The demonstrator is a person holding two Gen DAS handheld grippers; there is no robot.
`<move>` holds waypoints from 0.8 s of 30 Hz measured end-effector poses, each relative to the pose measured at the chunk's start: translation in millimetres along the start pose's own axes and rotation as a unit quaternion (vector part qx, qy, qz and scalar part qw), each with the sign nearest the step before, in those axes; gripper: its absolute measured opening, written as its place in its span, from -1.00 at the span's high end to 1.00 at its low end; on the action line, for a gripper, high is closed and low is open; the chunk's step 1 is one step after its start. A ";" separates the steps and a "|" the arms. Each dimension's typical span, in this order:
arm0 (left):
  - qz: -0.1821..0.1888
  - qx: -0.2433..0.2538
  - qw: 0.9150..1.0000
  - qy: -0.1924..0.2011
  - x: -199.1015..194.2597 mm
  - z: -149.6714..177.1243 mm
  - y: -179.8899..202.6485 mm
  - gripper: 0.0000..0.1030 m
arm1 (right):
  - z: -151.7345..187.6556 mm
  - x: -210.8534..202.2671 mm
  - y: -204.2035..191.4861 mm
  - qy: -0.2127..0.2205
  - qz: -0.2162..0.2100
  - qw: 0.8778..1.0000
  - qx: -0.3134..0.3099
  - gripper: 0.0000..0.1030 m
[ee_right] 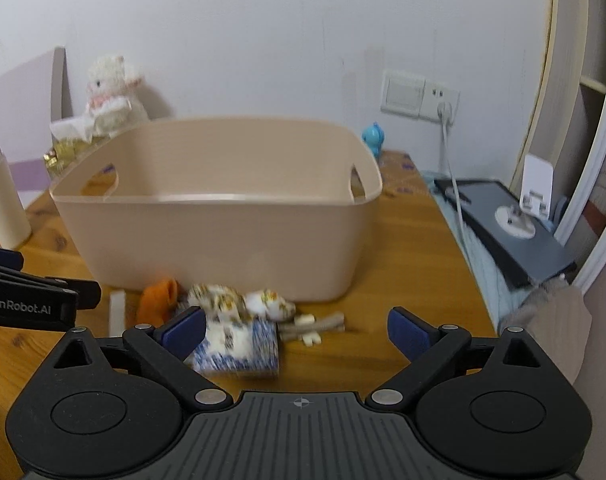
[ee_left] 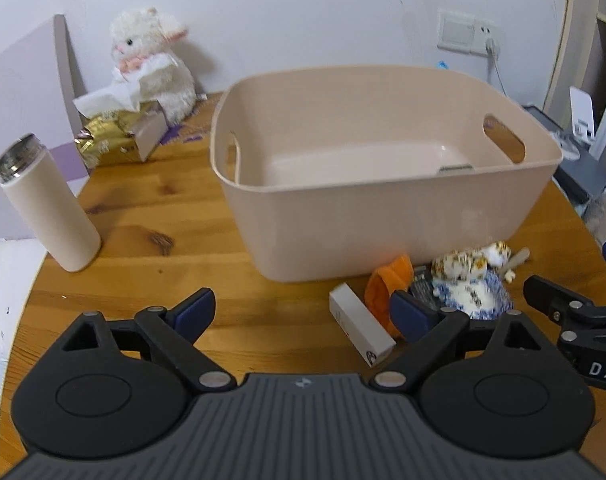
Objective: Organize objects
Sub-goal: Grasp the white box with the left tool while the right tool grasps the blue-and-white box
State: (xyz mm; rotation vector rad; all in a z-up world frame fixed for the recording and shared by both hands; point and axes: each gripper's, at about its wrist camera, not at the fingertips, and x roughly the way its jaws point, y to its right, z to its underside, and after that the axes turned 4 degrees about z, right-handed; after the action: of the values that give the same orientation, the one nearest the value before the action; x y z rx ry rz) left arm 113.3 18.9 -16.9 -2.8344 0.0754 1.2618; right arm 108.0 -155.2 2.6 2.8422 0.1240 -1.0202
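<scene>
In front of the beige bin (ee_right: 219, 236), small clutter (ee_right: 239, 320) lies on the wooden surface (ee_left: 143, 216); I hold both tongs, left (ee_left: 303, 312) and right (ee_right: 297, 330), wide and empty. First pick, I judge: right tongs must straddle the patterned bundle.

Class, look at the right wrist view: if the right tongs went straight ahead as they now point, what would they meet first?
Probably the patterned cloth bundle, lying low just ahead of the open right tongs. If they passed over it, the beige bin's front wall comes next. Blur makes depth uncertain.
</scene>
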 end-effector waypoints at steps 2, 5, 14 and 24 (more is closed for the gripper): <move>0.007 0.000 1.000 -0.007 7.1 2.8 2.4 -0.83 | 5.4 9.6 1.1 -0.016 0.000 1.000 0.000 -0.92; 0.017 -0.003 1.000 -0.017 18.9 5.3 4.0 -0.83 | 13.3 21.9 0.5 -0.034 -0.001 0.999 -0.002 -0.92; 0.023 -0.010 0.999 -0.047 48.4 12.3 2.0 -0.83 | 25.4 47.3 -12.3 -0.067 -0.024 0.997 -0.010 -0.92; 0.044 -0.035 0.996 -0.063 58.4 17.7 -8.7 -0.78 | 27.5 57.2 -25.5 -0.075 -0.050 0.996 -0.009 -0.92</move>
State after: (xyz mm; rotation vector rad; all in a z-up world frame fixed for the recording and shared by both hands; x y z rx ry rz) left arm 139.7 26.9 -72.0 -2.8288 0.1584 1.4870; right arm 131.7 -131.6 -57.1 2.7560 0.2630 -1.2415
